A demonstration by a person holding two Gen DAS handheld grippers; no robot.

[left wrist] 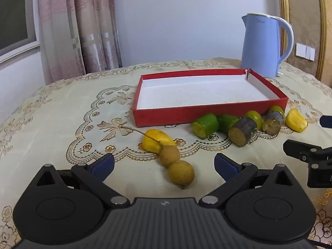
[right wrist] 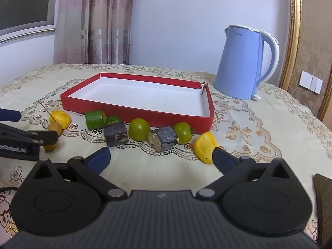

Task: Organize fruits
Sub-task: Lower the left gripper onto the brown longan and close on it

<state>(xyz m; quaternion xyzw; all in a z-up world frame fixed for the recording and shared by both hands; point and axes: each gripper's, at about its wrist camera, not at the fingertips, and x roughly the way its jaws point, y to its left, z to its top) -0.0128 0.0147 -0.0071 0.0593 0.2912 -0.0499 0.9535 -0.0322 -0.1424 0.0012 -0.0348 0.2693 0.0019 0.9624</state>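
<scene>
Left gripper (left wrist: pixel 164 167), jaws wide and empty, has two longans (left wrist: pixel 175 165) lower-centre between its fingers, string running upper-left.

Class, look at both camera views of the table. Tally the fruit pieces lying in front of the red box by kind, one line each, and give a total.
Yellow fruit pieces: 2
Brown longans on a stem: 2
Green cane pieces: 2
Dark cane pieces: 2
Round green fruits: 2
Total: 10
</scene>
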